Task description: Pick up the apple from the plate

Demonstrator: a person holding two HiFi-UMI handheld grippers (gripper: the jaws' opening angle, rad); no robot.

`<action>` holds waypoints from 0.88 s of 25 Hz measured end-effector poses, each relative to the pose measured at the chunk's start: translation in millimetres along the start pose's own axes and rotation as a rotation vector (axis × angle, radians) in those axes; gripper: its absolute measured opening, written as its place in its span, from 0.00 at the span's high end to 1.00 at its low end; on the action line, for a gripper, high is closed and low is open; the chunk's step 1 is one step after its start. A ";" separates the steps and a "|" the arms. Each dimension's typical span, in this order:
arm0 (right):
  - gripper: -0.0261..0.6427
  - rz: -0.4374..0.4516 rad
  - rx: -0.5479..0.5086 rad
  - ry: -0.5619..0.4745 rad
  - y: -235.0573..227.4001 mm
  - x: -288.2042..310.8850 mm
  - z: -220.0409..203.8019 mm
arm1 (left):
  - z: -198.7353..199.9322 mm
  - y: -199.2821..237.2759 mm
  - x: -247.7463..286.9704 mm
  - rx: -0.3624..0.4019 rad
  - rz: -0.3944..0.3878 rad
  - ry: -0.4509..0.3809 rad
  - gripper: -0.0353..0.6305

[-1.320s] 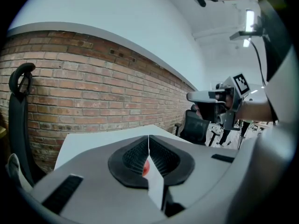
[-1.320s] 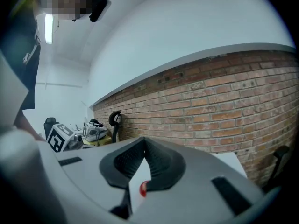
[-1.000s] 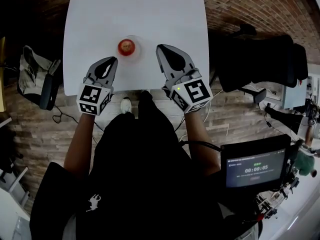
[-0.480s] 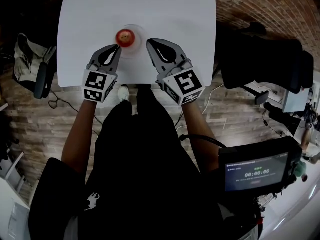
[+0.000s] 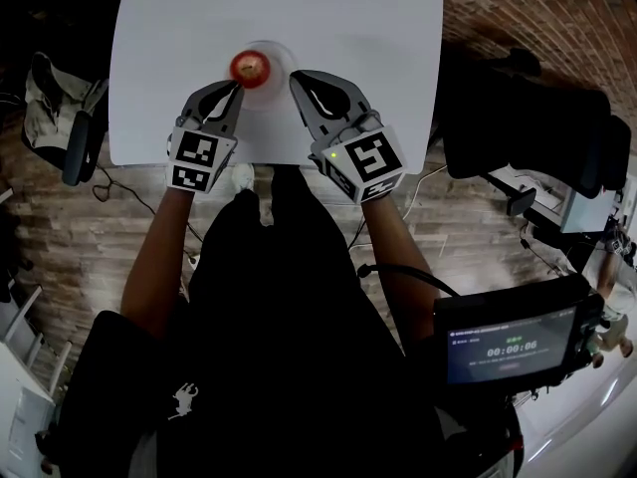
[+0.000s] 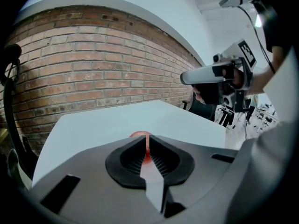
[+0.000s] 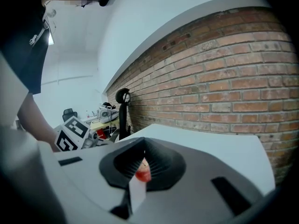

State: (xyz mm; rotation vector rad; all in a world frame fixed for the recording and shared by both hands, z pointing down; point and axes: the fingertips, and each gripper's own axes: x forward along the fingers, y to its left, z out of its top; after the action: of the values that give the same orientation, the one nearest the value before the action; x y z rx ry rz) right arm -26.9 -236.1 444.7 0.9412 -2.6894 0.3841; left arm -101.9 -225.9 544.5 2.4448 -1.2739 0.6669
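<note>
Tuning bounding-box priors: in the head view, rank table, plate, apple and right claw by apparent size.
1. table
2. right claw, which looks bigger than the plate, but it is nearer the camera, so this rank is unsure
3. plate
4. apple, sitting on the plate

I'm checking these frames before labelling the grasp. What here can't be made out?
- plate: in the head view it is pale on the white table and its rim barely shows. In both gripper views it is hidden behind the jaws.
- apple: in both gripper views only a red sliver shows past the shut jaws.
- Whether the left gripper or the right gripper touches the plate: too small to tell in the head view.
- monitor text: too small to read in the head view.
</note>
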 end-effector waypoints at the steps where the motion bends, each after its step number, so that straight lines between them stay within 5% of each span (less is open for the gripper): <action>1: 0.95 0.003 0.000 -0.004 -0.5 1.3 -0.1 | -1.3 1.0 1.0 0.000 0.004 0.003 0.93; 10: 0.96 0.023 0.016 0.014 -16.3 8.3 -10.4 | -6.5 4.2 19.6 0.022 0.025 0.034 0.86; 22: 0.96 0.062 0.019 0.047 -18.3 12.5 -14.7 | -21.8 7.2 26.0 0.053 0.066 0.092 0.53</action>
State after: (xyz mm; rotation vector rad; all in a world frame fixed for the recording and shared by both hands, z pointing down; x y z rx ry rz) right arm -22.3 -252.1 465.4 0.8452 -2.6812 0.4401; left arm -100.6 -237.7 577.2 2.3924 -1.3214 0.8310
